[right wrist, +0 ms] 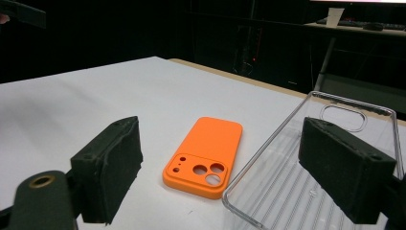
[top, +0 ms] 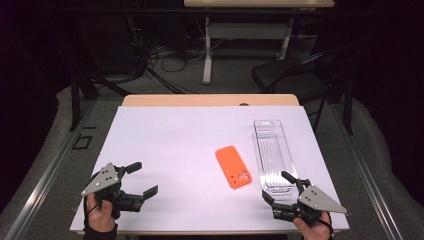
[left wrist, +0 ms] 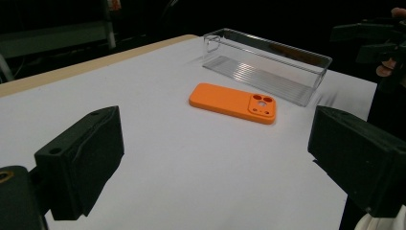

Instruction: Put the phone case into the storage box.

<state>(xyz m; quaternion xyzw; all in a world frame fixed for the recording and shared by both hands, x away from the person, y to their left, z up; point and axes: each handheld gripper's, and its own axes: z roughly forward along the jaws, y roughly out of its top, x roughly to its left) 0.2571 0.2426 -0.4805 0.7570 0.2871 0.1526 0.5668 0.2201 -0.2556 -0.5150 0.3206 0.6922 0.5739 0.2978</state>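
From the high view I have both tongs low at the near edge of the white-covered worktop (top: 165,145), one at each corner, each in a gloved hand. My left tongs (top: 141,179) have their jaws spread wide, nothing between them and nothing touching the pads; they hang just above the white sheet, pointing to the right across the worktop. In the left gripper view the two black jaws stand far apart at either side of the picture, with bare white surface between them.

My right tongs (top: 281,186) are also wide apart and empty. Their tips sit right at the near end of the clear, long rectangular plastic tray (top: 272,152); in the right gripper view one jaw stands over the tray's ribbed floor (whether the pad actually touches the plastic I cannot tell), while the other jaw stands over the white sheet on the far side of the case.

The flat orange phone case with its raised camera-cutout block (top: 233,166) lies back side up on the worktop, just beside the tray on its left and apart from it by a thin strip of white. Its camera end faces the near edge of the worktop, towards the right tongs. In the right gripper view the case (right wrist: 206,155) lies in the gap between the two jaws, ahead of them and untouched. It is well apart from the left tongs.
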